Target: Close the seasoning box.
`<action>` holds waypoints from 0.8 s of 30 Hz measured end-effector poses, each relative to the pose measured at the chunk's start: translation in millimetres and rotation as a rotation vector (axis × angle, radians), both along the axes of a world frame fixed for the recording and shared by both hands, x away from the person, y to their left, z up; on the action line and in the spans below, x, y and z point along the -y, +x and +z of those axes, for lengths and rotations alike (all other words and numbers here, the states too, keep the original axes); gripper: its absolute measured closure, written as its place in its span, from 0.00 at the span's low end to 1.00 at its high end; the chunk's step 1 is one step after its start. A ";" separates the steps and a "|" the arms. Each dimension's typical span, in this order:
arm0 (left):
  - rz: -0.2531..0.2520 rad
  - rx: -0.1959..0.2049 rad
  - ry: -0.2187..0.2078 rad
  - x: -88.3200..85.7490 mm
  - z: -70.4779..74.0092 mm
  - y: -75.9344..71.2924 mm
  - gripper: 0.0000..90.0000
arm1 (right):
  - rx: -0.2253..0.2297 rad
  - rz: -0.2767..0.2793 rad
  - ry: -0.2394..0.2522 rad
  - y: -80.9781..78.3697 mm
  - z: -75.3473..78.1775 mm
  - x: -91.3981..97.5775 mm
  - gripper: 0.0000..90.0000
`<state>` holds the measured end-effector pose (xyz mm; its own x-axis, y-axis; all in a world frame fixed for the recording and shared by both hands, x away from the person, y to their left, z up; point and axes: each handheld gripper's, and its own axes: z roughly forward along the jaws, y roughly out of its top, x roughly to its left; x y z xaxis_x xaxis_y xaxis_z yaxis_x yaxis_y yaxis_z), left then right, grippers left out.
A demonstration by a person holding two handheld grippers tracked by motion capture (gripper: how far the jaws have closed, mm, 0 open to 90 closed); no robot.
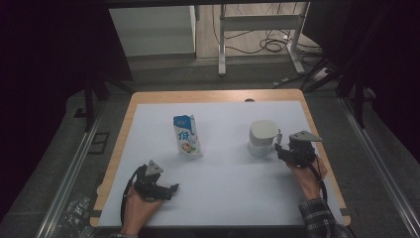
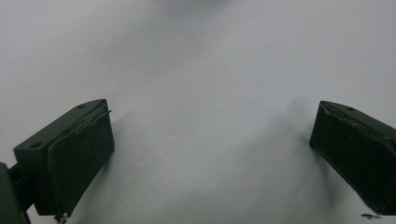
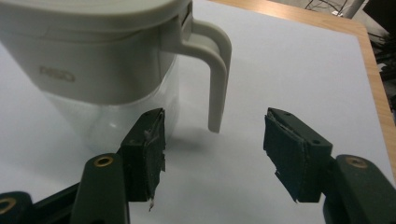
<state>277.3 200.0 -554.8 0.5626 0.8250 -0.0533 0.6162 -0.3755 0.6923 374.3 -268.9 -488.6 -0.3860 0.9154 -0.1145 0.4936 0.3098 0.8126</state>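
- The left gripper rests low on the near left of the white sheet, jaws wide and empty.
- The carton stands upright, left of centre; light, thin-walled and easy to dent or tip, it is best held across its flat sides.
- The jug stands right of centre; hard plastic with a clear lower half, probably empty, though the dim view leaves that unsure. Its handle is the firm hold.
- The right gripper sits just beside that handle, jaws wide, holding nothing; nothing stands between them.
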 end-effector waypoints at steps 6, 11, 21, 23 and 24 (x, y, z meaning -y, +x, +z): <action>-0.003 -0.001 0.003 -0.3 0.1 0.0 0.00 | -0.015 -0.002 0.060 10.7 -1.4 0.8 0.61; -0.002 -0.001 0.003 -0.3 0.1 0.0 0.00 | -0.013 0.007 0.074 18.4 0.8 -0.7 0.67; -0.003 -0.002 0.004 -0.3 0.3 0.0 0.00 | 0.014 -0.010 0.098 27.3 -4.9 -2.8 0.75; -0.003 -0.002 0.004 -0.4 0.3 0.0 0.00 | 0.010 -0.012 0.092 27.9 -5.7 -3.3 0.77; -0.003 -0.002 0.005 -0.4 0.3 0.0 0.00 | 0.010 -0.016 0.079 28.2 -6.8 -3.7 0.79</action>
<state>277.4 200.4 -554.5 0.5653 0.8233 -0.0504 0.6161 -0.3809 0.6894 402.5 -265.2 -495.4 -0.3703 0.9278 -0.0455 0.4894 0.2365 0.8394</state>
